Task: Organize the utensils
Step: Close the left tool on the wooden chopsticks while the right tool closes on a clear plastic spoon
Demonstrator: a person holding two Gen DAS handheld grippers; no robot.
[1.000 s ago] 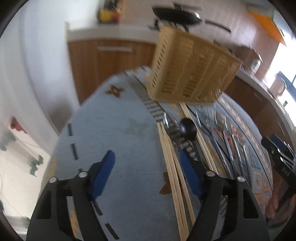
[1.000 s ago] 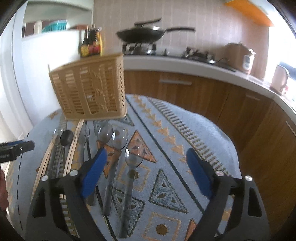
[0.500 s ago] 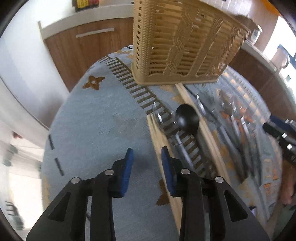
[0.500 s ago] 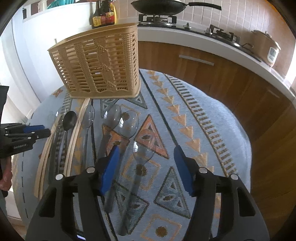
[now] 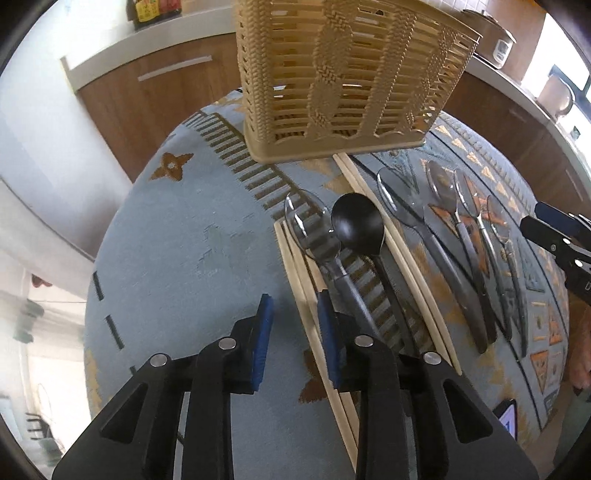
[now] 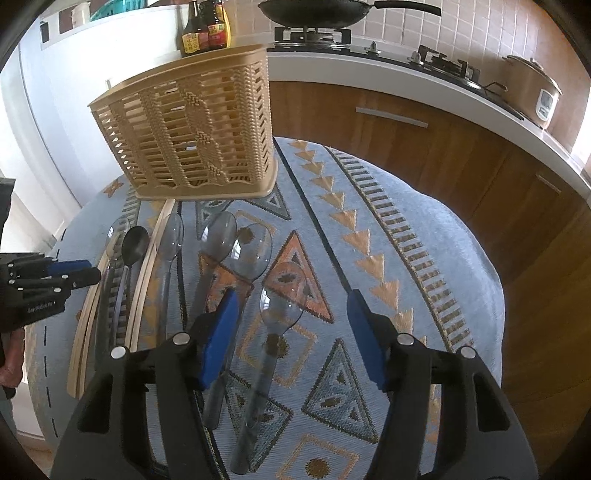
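Observation:
A tan woven basket [image 5: 343, 77] stands at the far end of a patterned blue tablecloth [image 5: 184, 266]; it also shows in the right wrist view [image 6: 195, 129]. In front of it lie wooden chopsticks [image 5: 306, 291], a black spoon [image 5: 356, 225] and several clear spoons [image 5: 402, 218]. My left gripper [image 5: 293, 325] is narrowly open, empty, its jaws straddling the left chopsticks' near part. My right gripper [image 6: 291, 332] is wide open, empty, low around a clear spoon [image 6: 275, 325].
Wooden cabinets [image 6: 406, 147] and a white counter [image 6: 424, 77] with a stove, a pan [image 6: 314, 11] and a rice cooker [image 6: 532, 92] stand behind the table. Sauce bottles [image 6: 205, 31] stand on a white ledge. The table edge drops off at left [image 5: 96, 266].
My left gripper narrowed from wide open and moved forward over the left chopsticks. My right gripper narrowed a little and moved down and forward toward the clear spoon.

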